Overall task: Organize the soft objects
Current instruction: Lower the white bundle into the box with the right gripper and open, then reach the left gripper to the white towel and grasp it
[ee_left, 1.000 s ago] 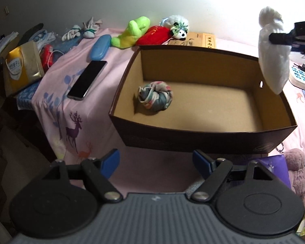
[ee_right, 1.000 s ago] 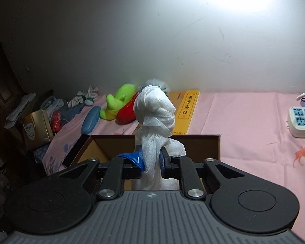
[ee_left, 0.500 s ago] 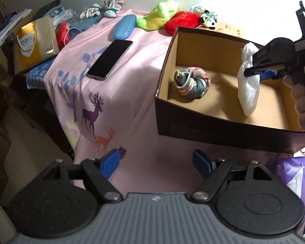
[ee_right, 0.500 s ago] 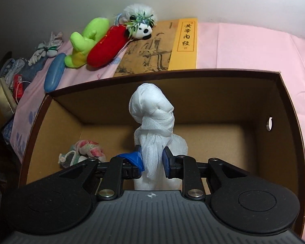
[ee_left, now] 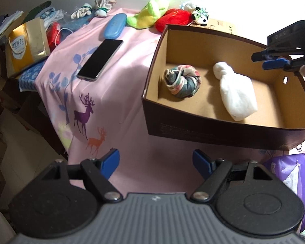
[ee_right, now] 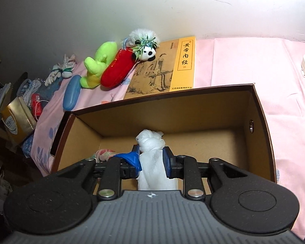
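Now the white cloth bundle [ee_left: 234, 92] lies on the floor of the brown cardboard box [ee_left: 213, 131], and beside it, on the side toward the box's left wall, sits a rolled grey and pink cloth [ee_left: 182, 81]; the two are near but not touching. In the left wrist view the right gripper [ee_left: 274, 61] hangs above the right wall of the box, well apart from the white bundle, with nothing between its blue fingers. In the right wrist view the same fingers [ee_right: 134, 160] stand a little apart and released, and the white bundle [ee_right: 152, 156] shows between them, lower down in the box. The left gripper [ee_left: 156, 160] is spread wide and grasps nothing; beyond its fingertips is the pink cloth [ee_left: 120, 105] and then the near wall of the box. Farther beyond the left fingertip lies a black phone [ee_left: 100, 60]. Behind the box, past the right gripper's fingertips, rest a green plush [ee_right: 97, 69], a red plush [ee_right: 117, 71] and a yellow book [ee_right: 168, 71].
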Demonstrator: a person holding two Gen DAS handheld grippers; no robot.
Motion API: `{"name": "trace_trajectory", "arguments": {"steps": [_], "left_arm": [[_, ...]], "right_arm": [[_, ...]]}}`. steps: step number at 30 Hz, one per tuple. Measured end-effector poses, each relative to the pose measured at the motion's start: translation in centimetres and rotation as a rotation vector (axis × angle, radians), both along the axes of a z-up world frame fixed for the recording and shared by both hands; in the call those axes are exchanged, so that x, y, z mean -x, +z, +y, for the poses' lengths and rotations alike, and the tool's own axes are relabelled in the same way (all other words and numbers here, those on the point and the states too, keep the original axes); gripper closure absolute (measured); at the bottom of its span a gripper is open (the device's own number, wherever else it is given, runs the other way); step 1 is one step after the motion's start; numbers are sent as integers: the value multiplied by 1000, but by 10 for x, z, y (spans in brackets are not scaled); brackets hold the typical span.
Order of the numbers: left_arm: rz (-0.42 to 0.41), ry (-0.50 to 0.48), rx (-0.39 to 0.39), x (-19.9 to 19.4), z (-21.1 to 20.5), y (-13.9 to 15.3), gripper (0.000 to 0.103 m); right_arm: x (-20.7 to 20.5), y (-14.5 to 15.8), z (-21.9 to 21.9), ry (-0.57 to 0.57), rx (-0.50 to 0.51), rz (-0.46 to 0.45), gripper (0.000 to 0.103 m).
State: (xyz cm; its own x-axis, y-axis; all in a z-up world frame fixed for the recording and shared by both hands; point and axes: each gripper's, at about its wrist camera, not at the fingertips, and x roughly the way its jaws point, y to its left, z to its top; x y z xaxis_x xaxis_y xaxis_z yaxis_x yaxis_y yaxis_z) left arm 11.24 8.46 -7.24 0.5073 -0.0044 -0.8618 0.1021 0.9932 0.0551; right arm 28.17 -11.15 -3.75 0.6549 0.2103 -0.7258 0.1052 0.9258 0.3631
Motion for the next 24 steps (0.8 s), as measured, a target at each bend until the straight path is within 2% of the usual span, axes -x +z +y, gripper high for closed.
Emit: {"name": "trace_trajectory", "arguments": {"steps": [6, 12, 24], "left_arm": [[-11, -1, -2, 3, -2, 4, 22], [-16, -4, -9, 9, -9, 7, 22], [-7, -49, -34, 38, -47, 8, 22]], "right_arm": [[36, 16, -4, 35, -15, -67, 96], [74, 18, -19, 34, -59, -98, 96], [142, 7, -37, 55, -137, -90, 95]]}}
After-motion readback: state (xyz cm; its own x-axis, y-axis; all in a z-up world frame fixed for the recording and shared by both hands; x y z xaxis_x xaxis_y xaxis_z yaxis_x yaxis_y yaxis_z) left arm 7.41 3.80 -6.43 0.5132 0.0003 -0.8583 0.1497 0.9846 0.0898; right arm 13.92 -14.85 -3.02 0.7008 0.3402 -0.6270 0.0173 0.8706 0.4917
